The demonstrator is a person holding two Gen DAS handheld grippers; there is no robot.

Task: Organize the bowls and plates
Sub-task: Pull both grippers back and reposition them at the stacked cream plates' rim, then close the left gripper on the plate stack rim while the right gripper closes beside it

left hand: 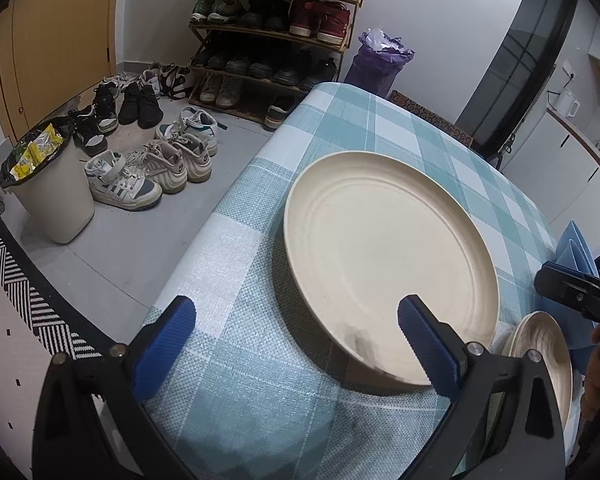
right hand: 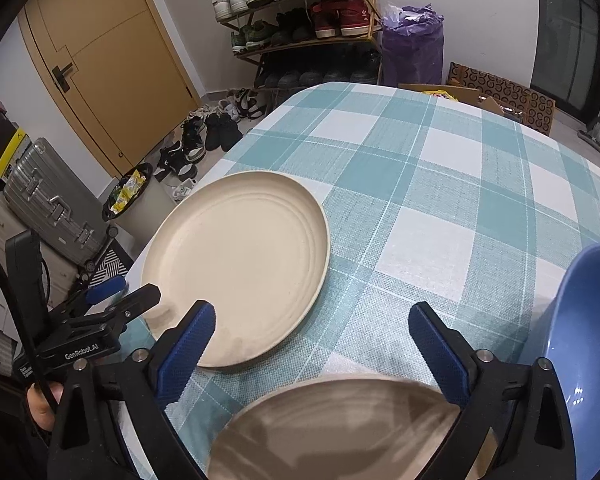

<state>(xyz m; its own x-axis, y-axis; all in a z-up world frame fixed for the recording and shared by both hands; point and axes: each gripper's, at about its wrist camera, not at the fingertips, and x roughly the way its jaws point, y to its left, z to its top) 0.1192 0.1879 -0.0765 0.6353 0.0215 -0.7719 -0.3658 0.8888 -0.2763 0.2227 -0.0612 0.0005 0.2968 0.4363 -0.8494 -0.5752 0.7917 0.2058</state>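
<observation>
1. Nearest to the right wrist camera, a small cream bowl (right hand: 340, 420) sits at the near edge of the table (right hand: 440, 168), low between the two blue pads of the right gripper (right hand: 312, 344); it looks blurred.
2. Jaws of the right gripper are spread wide, and the pads do not press on the bowl or on anything else.
3. At the right edge of this view stands a blue bowl (right hand: 580, 340), near the right finger.
4. A large cream plate (right hand: 240, 268) lies flat on the checked tablecloth, to the left, close to the table's left edge.
5. From the left wrist view, the left gripper (left hand: 296, 344) hangs over the near rim of the same plate (left hand: 388, 256). Its jaws are also spread: one pad is over the cloth, the other over the plate, and they pinch nothing.
6. On the floor to the left are a bin (left hand: 48, 192) and many shoes (left hand: 148, 168); a shoe rack (left hand: 276, 28) stands at the far wall.
</observation>
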